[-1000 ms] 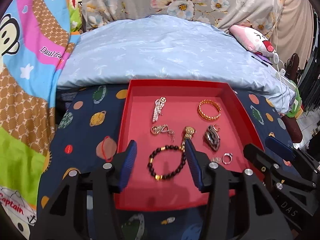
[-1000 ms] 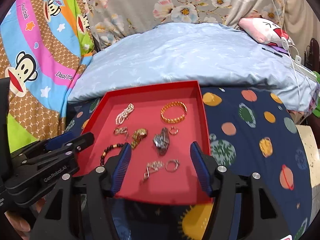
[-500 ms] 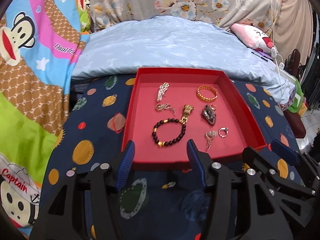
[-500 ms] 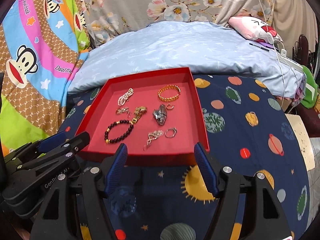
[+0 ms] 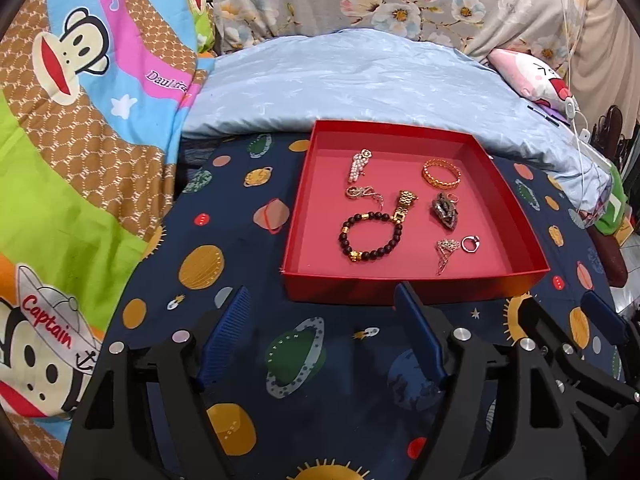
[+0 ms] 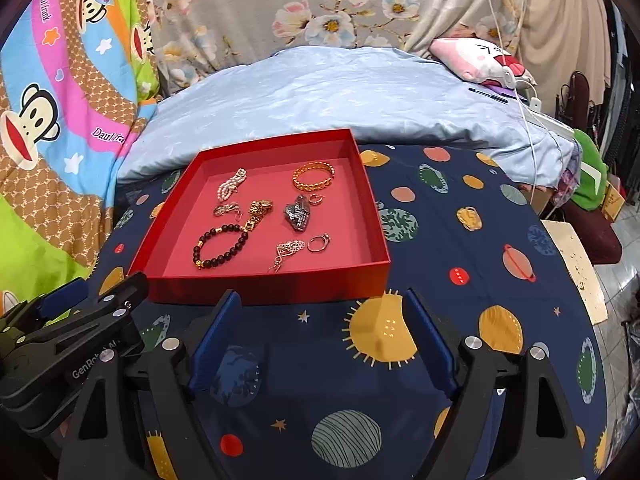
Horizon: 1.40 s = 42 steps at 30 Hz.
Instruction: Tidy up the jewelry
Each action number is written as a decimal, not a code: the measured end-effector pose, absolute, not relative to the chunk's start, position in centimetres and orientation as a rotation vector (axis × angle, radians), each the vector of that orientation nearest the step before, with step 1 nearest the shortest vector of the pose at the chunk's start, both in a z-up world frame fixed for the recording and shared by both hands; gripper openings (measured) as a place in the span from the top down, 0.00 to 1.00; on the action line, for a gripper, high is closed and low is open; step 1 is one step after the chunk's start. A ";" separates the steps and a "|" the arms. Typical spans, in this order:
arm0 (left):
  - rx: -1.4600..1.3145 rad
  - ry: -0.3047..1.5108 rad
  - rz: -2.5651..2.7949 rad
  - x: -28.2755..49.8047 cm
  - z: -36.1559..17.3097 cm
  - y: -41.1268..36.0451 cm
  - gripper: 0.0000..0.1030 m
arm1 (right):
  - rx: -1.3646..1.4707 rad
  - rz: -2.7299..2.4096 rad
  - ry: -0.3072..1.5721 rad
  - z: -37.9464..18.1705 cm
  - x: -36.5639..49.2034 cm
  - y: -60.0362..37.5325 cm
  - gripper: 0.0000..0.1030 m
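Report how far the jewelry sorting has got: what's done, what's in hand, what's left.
Done: every visible piece lies spread out in the red tray, including the gold bangle, black bead bracelet, pearl piece and silver ring. In hand: nothing. The left hand-held gripper and right hand-held gripper are short of the tray, jaws opening, empty. Left: no loose jewelry shows on the planet-print cloth.

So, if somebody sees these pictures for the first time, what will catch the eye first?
Probably the red tray in the middle of the planet-print bedcover, with jewelry spread inside it. The black bead bracelet lies near its front and the gold bangle at the back right.
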State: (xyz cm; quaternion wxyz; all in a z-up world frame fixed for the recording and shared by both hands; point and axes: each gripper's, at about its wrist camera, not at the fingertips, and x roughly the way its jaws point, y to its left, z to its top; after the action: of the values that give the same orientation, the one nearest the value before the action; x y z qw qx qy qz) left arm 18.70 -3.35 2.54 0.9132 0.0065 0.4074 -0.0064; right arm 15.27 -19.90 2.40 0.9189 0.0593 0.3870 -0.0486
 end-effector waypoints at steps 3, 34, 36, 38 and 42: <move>0.027 0.832 0.003 18.3 2.7 -3.4 0.27 | 0.128 -0.112 0.793 2.5 14.9 -20.0 0.21; 0.063 0.817 0.041 16.2 4.4 -3.3 0.21 | 0.130 -0.149 0.752 3.6 12.7 -20.0 0.17; 0.062 0.815 0.042 16.2 4.4 -3.3 0.21 | 0.132 -0.151 0.751 3.7 12.6 -20.0 0.17; 0.067 0.814 0.043 16.2 4.5 -3.4 0.21 | 0.132 -0.150 0.750 3.8 12.6 -20.0 0.17; 0.078 0.810 0.040 16.2 4.8 -3.6 0.21 | 0.134 -0.149 0.749 3.8 12.6 -20.1 0.17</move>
State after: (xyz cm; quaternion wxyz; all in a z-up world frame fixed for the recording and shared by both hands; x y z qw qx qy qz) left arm 16.18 -3.59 4.75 0.9181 0.0377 0.3941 0.0195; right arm 12.59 -20.05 3.79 0.9257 0.0654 0.3653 -0.0729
